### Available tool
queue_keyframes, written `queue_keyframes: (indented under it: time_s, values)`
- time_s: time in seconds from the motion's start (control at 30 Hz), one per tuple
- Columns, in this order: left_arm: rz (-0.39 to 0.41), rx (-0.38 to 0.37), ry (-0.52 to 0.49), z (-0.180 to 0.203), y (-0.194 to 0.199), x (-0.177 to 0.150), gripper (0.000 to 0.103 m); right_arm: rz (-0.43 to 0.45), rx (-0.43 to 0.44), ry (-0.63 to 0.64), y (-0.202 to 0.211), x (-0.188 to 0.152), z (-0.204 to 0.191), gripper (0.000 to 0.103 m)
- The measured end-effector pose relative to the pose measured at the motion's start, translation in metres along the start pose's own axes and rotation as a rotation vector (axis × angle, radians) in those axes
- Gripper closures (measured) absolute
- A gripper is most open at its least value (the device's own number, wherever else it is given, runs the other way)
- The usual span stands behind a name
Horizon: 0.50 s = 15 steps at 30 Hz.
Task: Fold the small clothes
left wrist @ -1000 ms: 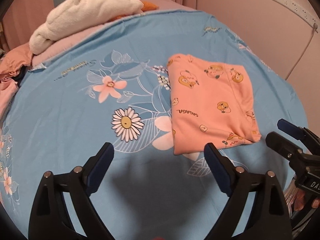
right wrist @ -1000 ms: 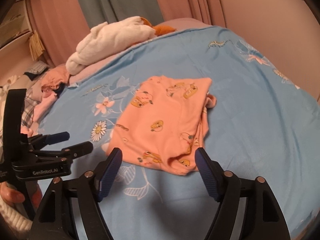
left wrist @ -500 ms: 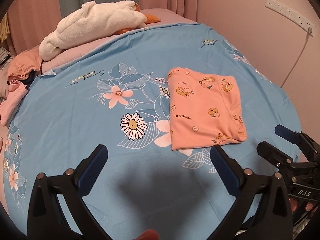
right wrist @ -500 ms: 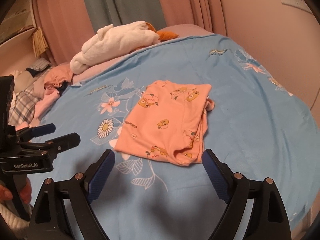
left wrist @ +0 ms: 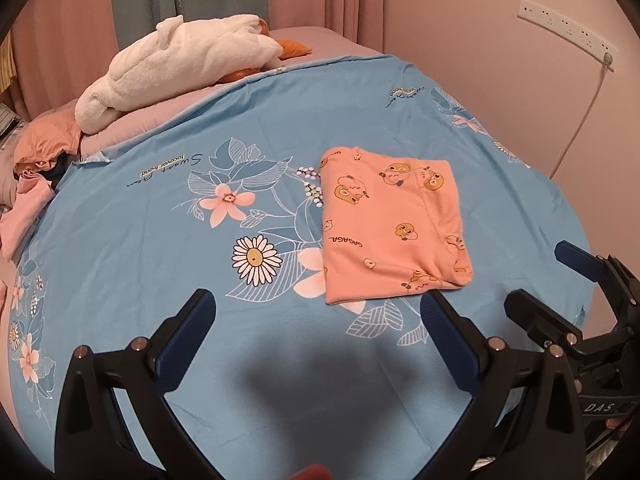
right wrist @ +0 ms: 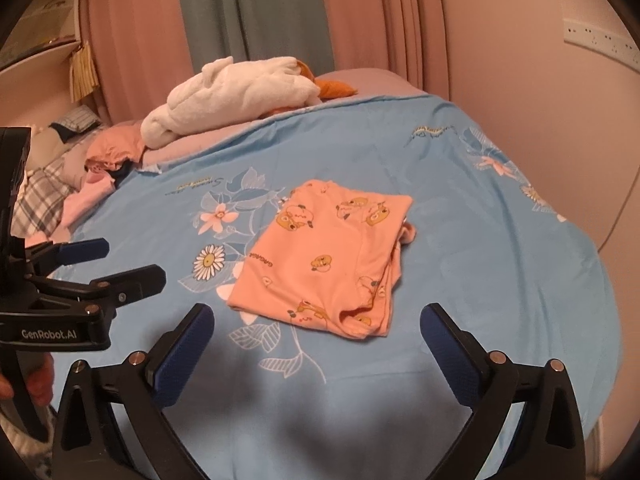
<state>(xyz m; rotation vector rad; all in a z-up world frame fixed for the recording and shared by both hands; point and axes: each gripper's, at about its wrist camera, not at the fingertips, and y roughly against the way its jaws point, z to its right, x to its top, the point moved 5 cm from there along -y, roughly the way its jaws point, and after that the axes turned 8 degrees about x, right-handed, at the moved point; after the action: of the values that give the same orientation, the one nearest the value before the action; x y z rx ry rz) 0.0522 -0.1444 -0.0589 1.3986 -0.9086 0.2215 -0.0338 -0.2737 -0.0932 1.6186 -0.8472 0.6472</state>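
One white plush (left wrist: 188, 60), clothes heap (right wrist: 108, 156) beyond

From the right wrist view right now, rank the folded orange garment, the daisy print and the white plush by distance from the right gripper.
1. Folded orange garment, straight ahead of the right gripper.
2. Daisy print, ahead to the left on the blue sheet.
3. White plush, far end of the bed, left of centre.

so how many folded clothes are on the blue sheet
1: the orange garment, folded flat mid-sheet, just beyond the open right gripper. More clothes lie heaped off the sheet's far left edge; some may be hidden.
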Motion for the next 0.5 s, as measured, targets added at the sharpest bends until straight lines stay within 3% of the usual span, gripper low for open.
queue_keyframes:
  time_s: [0.5]
  values:
    - [-0.021,0.002,0.0,0.0035,-0.0009,-0.0002,0.001,0.01,-0.053,-0.011,0.0039,0.0047,0.0015,0.001]
